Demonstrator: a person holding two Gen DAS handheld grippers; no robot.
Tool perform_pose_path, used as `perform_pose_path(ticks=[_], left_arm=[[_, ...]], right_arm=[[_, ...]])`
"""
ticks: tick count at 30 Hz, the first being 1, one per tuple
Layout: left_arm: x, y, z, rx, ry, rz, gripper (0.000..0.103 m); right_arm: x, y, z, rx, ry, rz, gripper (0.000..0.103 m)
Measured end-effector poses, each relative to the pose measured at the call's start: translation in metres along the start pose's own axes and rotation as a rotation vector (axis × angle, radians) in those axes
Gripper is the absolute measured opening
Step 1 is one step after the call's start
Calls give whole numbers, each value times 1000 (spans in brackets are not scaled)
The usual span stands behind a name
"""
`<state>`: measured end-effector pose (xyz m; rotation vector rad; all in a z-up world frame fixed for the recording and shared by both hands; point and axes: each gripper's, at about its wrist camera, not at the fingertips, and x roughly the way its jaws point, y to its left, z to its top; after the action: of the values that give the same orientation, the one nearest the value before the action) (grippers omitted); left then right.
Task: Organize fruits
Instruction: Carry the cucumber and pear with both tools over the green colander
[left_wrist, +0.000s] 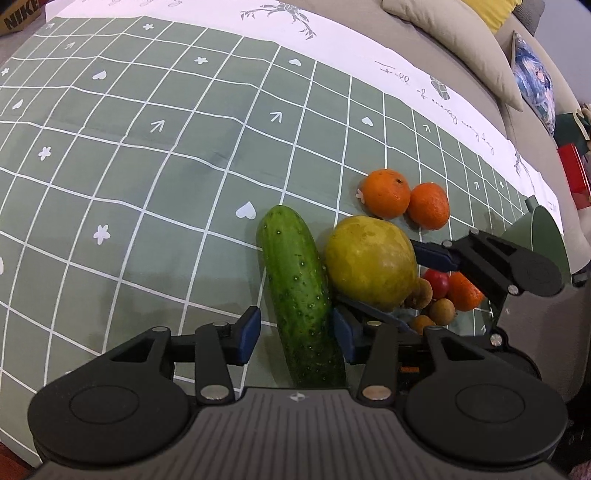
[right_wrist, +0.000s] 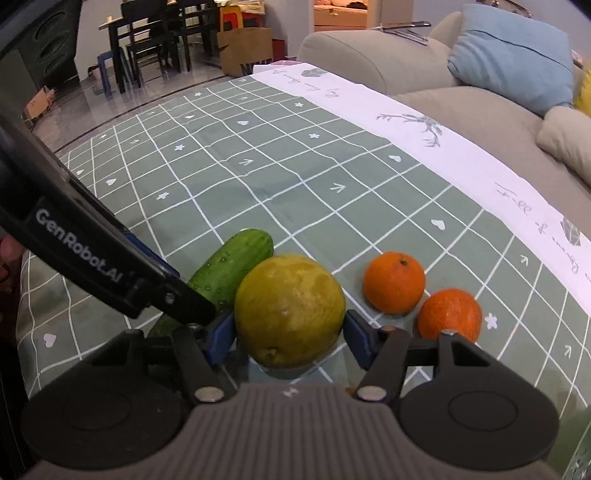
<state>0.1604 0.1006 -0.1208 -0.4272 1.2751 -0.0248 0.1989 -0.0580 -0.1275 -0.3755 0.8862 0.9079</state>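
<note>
Fruits sit bunched at the near edge of the cloth (left_wrist: 147, 166), and both claws are in among them. Left wrist view first: the left gripper (left_wrist: 295, 330) straddles the cucumber (left_wrist: 295, 280), jaws spread, right pad touching the skin, left pad clear of it, so nothing is clamped. Just beside the cucumber and touching it sits the yellow fruit (left_wrist: 369, 258), with the right gripper (left_wrist: 421, 280) reaching in around it from the right. Two oranges (left_wrist: 386, 194) lie behind, touching each other. Small fruits (left_wrist: 441, 295) huddle beyond the yellow one near a green bowl (left_wrist: 546, 229), partly hidden, so I cannot tell if they lie in it.

Over to the right wrist view: the right gripper (right_wrist: 290, 332) has the yellow fruit (right_wrist: 290, 310) between its pads, both seemingly touching; it looks gripped, though how firmly I cannot tell. The left gripper's finger (right_wrist: 177, 295) crosses over the cucumber (right_wrist: 229, 266) right against it.

Risks, as I judge them: the two tools are crowded, so lifting either could knock the other. A round, smooth fruit could squirt out of a light pinch. The cucumber could roll, pushed by one pad only. The oranges (right_wrist: 393, 282) are near enough to be nudged away.
</note>
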Motion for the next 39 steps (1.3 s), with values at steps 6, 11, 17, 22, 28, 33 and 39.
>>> perform_pose_path(ticks=[6,11,17,22,28,33,39], left_arm=[[10,-8,2,4,15,-4,53],[19,-21,4,9,24,10,45],[20,-26,4,14,29,42,43],[7,-25,-1,7,4,12,42],[-20,-42,-3,51,-49,-16,42],[-42,-71,-5,117,-96,-53,42],[-56,-117,2,179,-118,-134,42]], right_arm=[[-17,-2,-9,90,8,-51,59],[-43,-4,-20,142,-12,-68,59],[-66,-4,-27,185,-43,-89,59],[-84,-8,-35,242,-63,-121,59],[-118,-16,-48,310,-120,-155,59],[-148,-25,-58,343,-164,-209,59],[-180,-44,-74,391,-191,-268,59]])
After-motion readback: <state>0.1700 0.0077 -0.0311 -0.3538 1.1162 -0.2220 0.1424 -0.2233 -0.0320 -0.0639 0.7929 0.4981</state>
